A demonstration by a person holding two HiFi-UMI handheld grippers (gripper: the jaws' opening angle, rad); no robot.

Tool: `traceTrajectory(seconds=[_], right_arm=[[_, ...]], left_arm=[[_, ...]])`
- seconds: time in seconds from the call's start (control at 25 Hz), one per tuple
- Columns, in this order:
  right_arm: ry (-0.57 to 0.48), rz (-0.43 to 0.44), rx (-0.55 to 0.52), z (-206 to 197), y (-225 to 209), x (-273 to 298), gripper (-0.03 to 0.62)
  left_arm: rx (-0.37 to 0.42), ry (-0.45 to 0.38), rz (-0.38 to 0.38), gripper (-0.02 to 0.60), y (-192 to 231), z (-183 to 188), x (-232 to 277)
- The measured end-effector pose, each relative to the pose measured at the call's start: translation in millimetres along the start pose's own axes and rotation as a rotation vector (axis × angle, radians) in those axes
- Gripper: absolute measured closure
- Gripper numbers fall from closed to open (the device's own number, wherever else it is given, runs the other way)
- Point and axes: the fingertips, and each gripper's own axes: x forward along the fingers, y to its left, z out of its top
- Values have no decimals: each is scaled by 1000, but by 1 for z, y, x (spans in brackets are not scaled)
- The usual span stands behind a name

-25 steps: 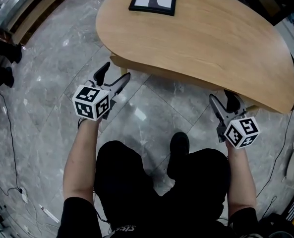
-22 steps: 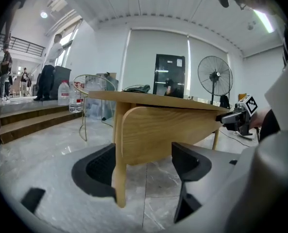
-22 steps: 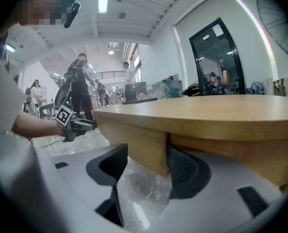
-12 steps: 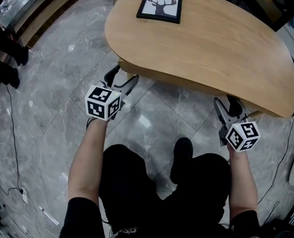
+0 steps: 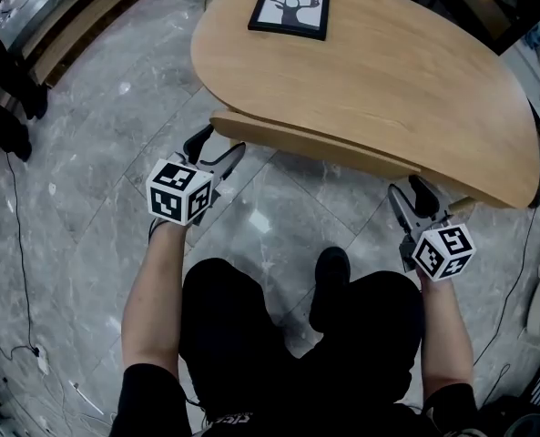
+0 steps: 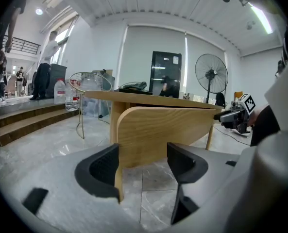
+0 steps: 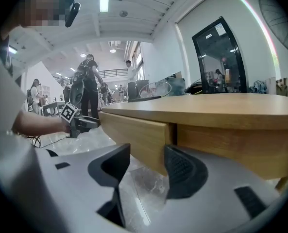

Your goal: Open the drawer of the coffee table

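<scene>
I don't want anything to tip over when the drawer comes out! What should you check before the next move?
1. Left hand-held gripper at the drawer front's end: ok, the end stands between its jaws.
2. Right hand-held gripper at the other end: ok.
3. Jaws closed on the wood: not ok, both pairs are apart.
4. Picture frame away from the table's near edge: ok.
5. Room to pull: cannot tell, the person's shoe is close by.

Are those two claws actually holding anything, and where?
Nothing is clamped. The left gripper and right gripper have open jaws straddling the two ends of the light wooden drawer front.
</scene>
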Motion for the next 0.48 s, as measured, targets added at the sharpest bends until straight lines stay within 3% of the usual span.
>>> traceTrajectory(seconds=[0.28, 0.48], right_arm=[[0, 10, 2, -8, 9, -18, 388], [32, 5, -64, -11, 6, -17, 399]], left_arm=[[19, 22, -53, 235, -18, -11, -21], [2, 18, -57, 295, -9, -11, -23]])
